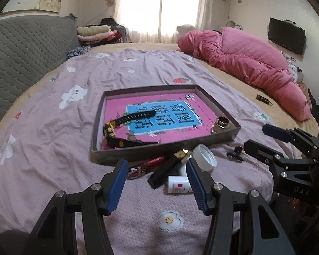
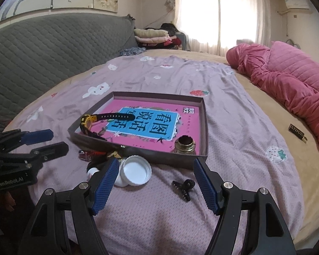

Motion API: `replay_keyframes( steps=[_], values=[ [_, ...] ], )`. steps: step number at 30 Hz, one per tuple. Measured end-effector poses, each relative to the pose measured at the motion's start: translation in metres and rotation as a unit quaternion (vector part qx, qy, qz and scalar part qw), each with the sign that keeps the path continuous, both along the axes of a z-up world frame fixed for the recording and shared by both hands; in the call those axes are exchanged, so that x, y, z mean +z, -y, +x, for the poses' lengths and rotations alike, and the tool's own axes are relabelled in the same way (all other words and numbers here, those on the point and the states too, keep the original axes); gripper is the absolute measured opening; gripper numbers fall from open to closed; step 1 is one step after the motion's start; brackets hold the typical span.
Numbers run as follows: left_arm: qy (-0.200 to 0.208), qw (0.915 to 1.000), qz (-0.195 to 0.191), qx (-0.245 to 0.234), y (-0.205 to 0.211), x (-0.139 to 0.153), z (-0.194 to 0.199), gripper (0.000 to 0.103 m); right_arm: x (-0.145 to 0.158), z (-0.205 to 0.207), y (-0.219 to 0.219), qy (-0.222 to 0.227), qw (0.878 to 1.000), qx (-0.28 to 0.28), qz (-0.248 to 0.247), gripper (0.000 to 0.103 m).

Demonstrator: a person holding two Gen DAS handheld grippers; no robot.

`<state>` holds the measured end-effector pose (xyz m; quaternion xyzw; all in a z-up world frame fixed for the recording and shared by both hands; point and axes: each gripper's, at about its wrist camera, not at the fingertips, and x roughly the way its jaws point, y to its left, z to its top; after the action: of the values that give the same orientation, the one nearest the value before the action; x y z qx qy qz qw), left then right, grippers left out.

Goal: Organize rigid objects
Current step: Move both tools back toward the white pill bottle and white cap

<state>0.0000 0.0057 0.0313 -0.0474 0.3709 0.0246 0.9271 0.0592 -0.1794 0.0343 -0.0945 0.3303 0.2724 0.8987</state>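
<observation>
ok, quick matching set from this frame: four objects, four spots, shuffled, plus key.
Things:
1. wristwatch
2. small glass jar
3. white cap
4. black hair clip

Places:
A. on the bedspread between the right gripper's fingers, near the right one
B. inside the box, its near right corner
C. on the bedspread just outside the box's near wall, open side up
D. inside the box, its left side

Pairs: 1-D, 2-B, 3-C, 4-A

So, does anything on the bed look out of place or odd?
Yes. A white bottle lies tipped over before the tray, its cap off, beside it. A small dark item sits apart near the pink quilt.
</observation>
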Motion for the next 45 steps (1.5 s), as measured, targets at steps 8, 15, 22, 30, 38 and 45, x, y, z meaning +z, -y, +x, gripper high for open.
replay_keyframes(
  steps=[8, 15, 22, 30, 38, 45],
  values=[
    [-0.022, 0.9995, -0.005, -0.022, 0.012, -0.011, 0.002, 0.056, 0.0, 0.003, 0.005, -0.007, 1.0, -0.009, 0.002, 0.074],
    [-0.039, 0.9987, -0.009, -0.031, 0.015, -0.019, 0.005, 0.056, -0.004, 0.003, 0.002, -0.016, 1.0, -0.002, -0.002, 0.074],
    [-0.053, 0.9976, -0.014, -0.041, 0.019, -0.026, 0.007, 0.056, -0.007, 0.003, 0.002, -0.024, 1.0, 0.001, -0.005, 0.074],
    [-0.076, 0.9957, -0.027, -0.045, 0.02, -0.041, 0.014, 0.056, -0.014, 0.005, 0.001, -0.036, 0.999, 0.004, -0.008, 0.074],
    [-0.093, 0.9938, -0.031, -0.053, 0.027, -0.054, 0.024, 0.056, -0.023, 0.011, -0.003, -0.051, 0.999, 0.009, -0.008, 0.074],
    [-0.103, 0.9929, -0.029, -0.052, 0.029, -0.065, 0.033, 0.056, -0.035, 0.019, -0.011, -0.07, 0.997, 0.015, -0.015, 0.074]
  ],
)
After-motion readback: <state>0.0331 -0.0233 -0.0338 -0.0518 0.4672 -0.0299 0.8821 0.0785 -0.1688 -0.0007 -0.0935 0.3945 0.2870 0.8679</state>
